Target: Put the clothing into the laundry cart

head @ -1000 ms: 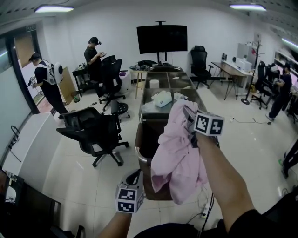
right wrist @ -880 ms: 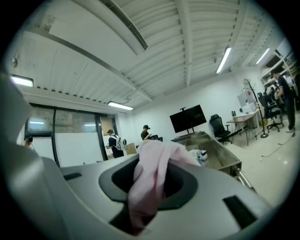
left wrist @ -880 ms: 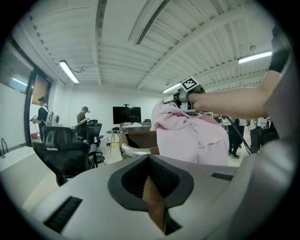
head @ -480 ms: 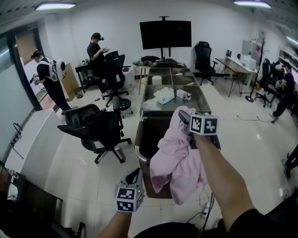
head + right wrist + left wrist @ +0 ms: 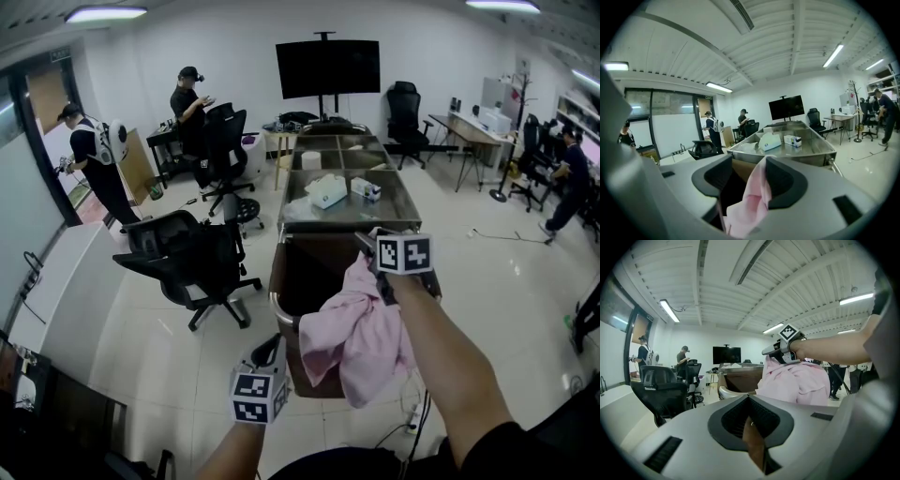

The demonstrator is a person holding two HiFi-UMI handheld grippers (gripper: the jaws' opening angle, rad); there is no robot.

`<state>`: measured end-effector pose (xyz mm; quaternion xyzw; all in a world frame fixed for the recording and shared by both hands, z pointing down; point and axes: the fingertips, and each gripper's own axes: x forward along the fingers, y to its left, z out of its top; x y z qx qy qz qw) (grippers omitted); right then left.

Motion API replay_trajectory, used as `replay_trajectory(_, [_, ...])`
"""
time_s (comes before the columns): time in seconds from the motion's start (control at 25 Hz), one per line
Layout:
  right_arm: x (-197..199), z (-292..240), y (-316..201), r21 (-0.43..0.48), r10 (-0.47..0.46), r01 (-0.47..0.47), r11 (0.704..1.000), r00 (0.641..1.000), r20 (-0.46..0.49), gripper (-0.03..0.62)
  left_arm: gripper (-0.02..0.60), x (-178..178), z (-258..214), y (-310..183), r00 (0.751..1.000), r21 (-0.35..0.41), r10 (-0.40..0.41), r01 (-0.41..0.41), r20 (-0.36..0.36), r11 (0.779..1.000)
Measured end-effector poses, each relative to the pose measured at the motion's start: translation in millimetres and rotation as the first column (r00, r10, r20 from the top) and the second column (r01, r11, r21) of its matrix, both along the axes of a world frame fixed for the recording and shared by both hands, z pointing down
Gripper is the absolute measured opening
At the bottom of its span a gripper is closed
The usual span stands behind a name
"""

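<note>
A pink garment (image 5: 356, 333) hangs from my right gripper (image 5: 368, 247) over the near end of the brown laundry cart (image 5: 274, 302), its lower folds draped past the cart's near rim. In the right gripper view the jaws are opening. The garment (image 5: 752, 197) still lies between them against the right jaw, with a dark gap beside the left jaw. My left gripper (image 5: 270, 349) is low by the cart's near left corner, shut and empty. Its own view shows the garment (image 5: 801, 383) and the cart (image 5: 736, 378) ahead.
A steel table (image 5: 403, 214) with tissue boxes (image 5: 326, 192) adjoins the cart's far end. A black office chair (image 5: 183, 258) stands left of the cart. Two people stand far left, another far right. A cable and power strip (image 5: 412, 427) lie on the floor by my right arm.
My right gripper has come down and slightly forward with the garment, which now hangs lower over the cart. The left gripper has barely moved.
</note>
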<state>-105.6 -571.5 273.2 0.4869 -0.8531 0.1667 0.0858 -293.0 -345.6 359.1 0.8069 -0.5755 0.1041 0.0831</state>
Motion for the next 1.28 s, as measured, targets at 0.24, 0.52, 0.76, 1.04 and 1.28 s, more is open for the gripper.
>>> replay_trajectory(0.24, [-1, 27, 14, -0.115, -0.083, 0.076, 0.991, 0.995, -0.058, 0.258, -0.002, 9, -3, 3, 1.0, 0.004, 0.029, -0.029, 0.004, 1.0])
replay_trajectory(0.52, [6, 41, 21, -0.162, -0.059, 0.042, 0.986, 0.993, -0.102, 0.371, -0.002, 11, 0, 7, 0.999, -0.001, 0.046, -0.046, 0.0, 0.999])
replay_trajectory(0.76, [5, 39, 31, -0.241, -0.075, 0.083, 0.967, 0.996, 0.042, 0.619, -0.002, 10, -4, 14, 0.998, 0.007, 0.056, -0.056, -0.002, 0.998])
replay_trajectory(1.04, [25, 47, 41, -0.36, -0.022, 0.056, 0.931, 0.995, 0.099, 0.607, -0.002, 6, -2, 20, 0.998, 0.002, 0.057, -0.057, -0.003, 0.998])
replay_trajectory(1.28, [28, 65, 67, -0.429, -0.077, 0.073, 0.9, 0.997, 0.009, 0.606, -0.002, 17, -6, 22, 0.996, 0.016, 0.085, -0.085, -0.01, 0.996])
